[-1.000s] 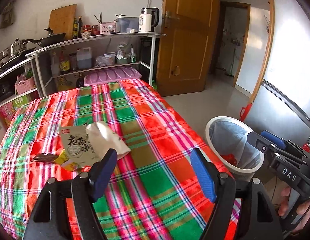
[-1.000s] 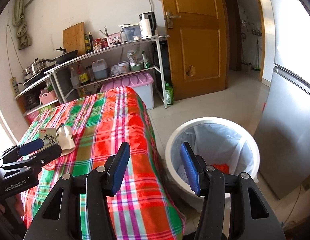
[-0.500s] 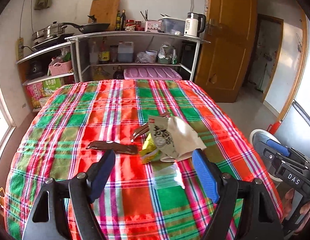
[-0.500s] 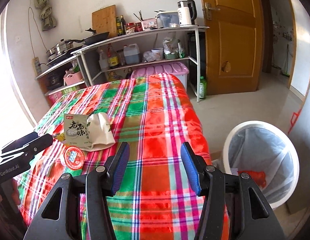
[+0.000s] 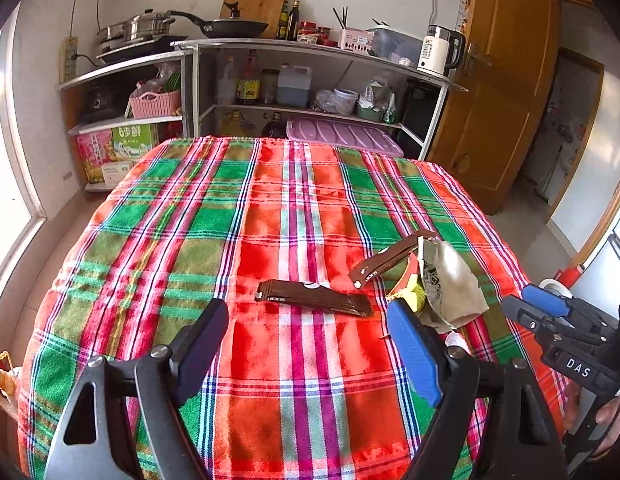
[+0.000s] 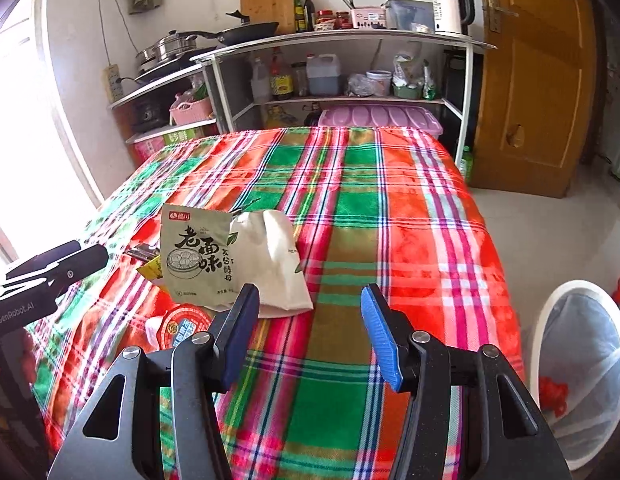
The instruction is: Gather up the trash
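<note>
Above the plaid tablecloth (image 5: pixel 294 208), left gripper (image 5: pixel 306 344), jaws just widening, and right gripper (image 6: pixel 306 332) both gape empty; dumpling packet (image 6: pixel 198 256) lies near.

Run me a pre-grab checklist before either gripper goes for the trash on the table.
1. Left gripper empty, jaws just opening: ok.
2. Right gripper open, empty: ok.
3. Flat brown wrapper lies alone ahead of left gripper: ok.
4. Noodle packet overlaps the white bag: not ok for a single pick.
5. Bin beside table, lined, open: ok.
6. What lies under the packet: cannot tell.
</note>
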A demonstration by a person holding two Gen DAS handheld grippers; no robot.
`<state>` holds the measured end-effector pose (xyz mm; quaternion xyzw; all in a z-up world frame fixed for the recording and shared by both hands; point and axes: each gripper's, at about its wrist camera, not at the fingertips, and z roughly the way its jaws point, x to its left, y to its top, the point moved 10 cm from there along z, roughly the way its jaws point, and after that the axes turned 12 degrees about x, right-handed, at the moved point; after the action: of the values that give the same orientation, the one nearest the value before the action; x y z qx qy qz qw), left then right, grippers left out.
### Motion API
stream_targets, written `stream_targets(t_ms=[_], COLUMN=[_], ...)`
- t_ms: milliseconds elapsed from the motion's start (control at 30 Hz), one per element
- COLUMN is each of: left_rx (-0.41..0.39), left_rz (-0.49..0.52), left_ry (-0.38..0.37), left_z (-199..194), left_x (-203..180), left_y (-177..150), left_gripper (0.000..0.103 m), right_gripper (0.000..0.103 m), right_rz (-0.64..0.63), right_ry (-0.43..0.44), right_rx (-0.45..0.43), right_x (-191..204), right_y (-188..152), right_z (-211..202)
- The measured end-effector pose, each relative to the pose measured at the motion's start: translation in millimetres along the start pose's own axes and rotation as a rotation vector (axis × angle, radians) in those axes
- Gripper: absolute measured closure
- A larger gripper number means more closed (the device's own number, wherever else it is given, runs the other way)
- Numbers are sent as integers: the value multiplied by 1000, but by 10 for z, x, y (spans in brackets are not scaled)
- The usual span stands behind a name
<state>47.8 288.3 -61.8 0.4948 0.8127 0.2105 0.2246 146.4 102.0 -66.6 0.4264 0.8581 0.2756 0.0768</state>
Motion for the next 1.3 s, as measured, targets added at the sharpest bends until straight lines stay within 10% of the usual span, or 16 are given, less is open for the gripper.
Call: stream_targets(t_ms=[867,1300], left_rx=[126,118], left_rz=[-24,7], left_ry=[-7,-12], left_z=[678,699], left_x=[154,67], left_y=[162,119], left_gripper=[19,40], right_gripper=[49,81], right_rz=[12,1], right_ry=[27,22], right_rx=[128,89], right_x=[93,133], right_y=[230,238], right_z=[676,614])
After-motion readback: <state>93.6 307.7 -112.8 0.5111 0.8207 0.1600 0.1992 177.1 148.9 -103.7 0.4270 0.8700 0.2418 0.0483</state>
